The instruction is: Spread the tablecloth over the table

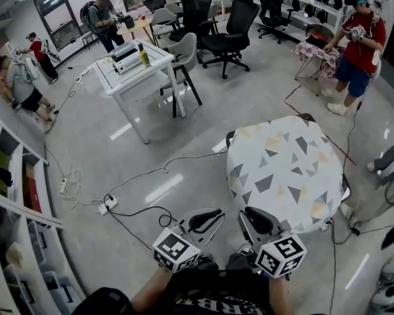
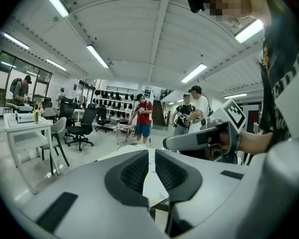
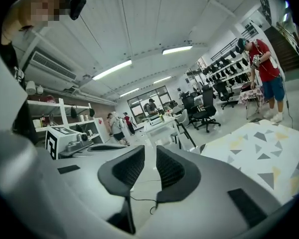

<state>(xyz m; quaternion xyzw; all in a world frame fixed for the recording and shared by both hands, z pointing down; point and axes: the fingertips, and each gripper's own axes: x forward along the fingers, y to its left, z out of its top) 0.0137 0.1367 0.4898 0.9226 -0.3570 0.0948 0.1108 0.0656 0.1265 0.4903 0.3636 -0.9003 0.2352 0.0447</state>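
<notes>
1 tablecloth (image 1: 285,169), triangle print, covers 1 round table (image 1: 230,138). 2 grippers, both just short of cloth's near edge, not touching it. L gripper (image 1: 213,216): jaws nearly together, thin slit, nothing betw. R gripper (image 1: 253,216): jaws slightly apart, empty. 1 white desk (image 1: 134,67) w/ boxes on it, far left. 4 bystanders (image 1: 358,44) in head view; 5th cut off at right edge. Table mostly hidden under cloth, only dark rim bits show; legs hidden
</notes>
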